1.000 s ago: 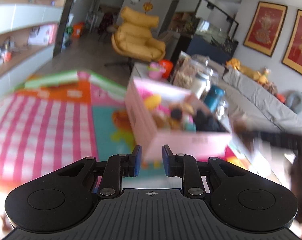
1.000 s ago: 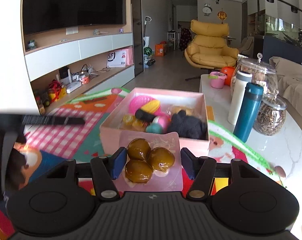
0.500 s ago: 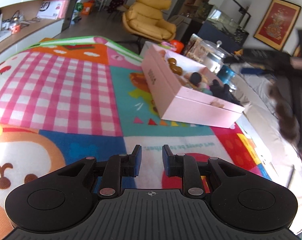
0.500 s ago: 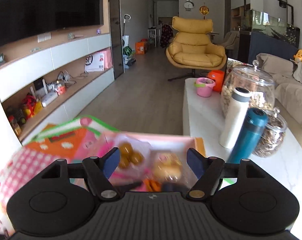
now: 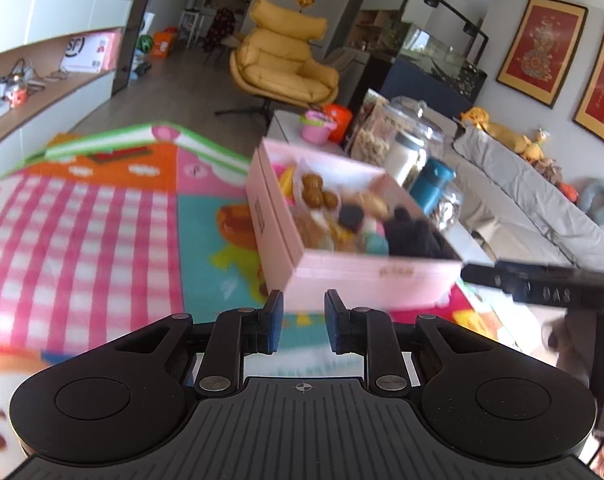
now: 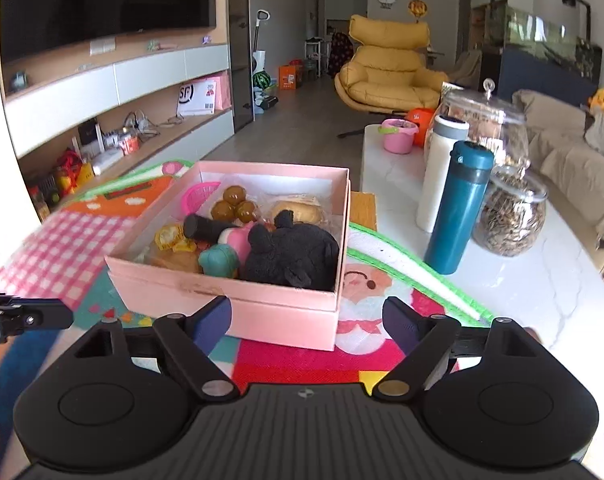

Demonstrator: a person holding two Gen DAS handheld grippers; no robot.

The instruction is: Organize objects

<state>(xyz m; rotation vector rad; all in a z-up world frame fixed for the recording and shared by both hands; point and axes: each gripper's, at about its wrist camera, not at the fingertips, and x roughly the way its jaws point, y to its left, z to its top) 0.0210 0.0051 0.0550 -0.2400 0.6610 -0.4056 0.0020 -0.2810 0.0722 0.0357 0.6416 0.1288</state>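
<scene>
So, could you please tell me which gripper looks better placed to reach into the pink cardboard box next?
Probably the right gripper: it is open, empty and squarely faces the pink cardboard box. The left gripper has only a narrow gap and sits off the box's corner.

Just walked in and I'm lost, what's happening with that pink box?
A person is tidying small toys into the pink box on the play mat. It holds a pack of brown balls, a black plush and other bits. The right gripper is open and empty; the left gripper, slightly open, holds nothing.
</scene>
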